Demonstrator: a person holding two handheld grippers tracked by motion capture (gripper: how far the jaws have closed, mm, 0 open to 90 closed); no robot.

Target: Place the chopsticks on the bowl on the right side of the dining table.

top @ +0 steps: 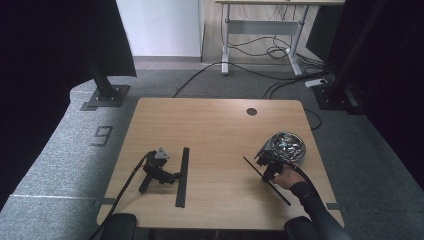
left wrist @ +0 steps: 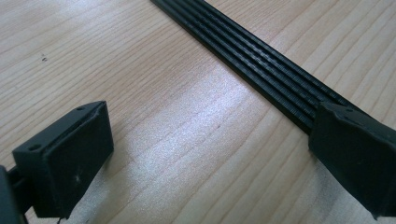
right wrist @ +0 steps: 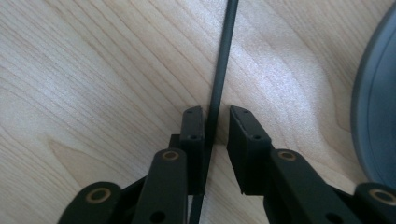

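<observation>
A wide black ribbed strip [top: 182,177] lies flat on the wooden table [top: 215,125], left of centre. My left gripper [top: 171,176] rests on the table beside it with no hand on it. Its jaws stand wide open [left wrist: 210,149], and the right one reaches over the ribbed strip [left wrist: 261,70]. A thinner black strip [top: 267,181] lies slanted at the right. A hand holds my right gripper [top: 267,167] over it. In the right gripper view the gripper [right wrist: 217,112] straddles this thin strip [right wrist: 226,42]; the left jaw is against it and a small gap shows at the right jaw.
A shiny metal bowl [top: 289,144] with metal pieces inside stands just beyond the right gripper; its grey rim [right wrist: 376,107] shows in the right gripper view. A round hole [top: 251,111] is near the table's far edge. Cables trail off the front edge.
</observation>
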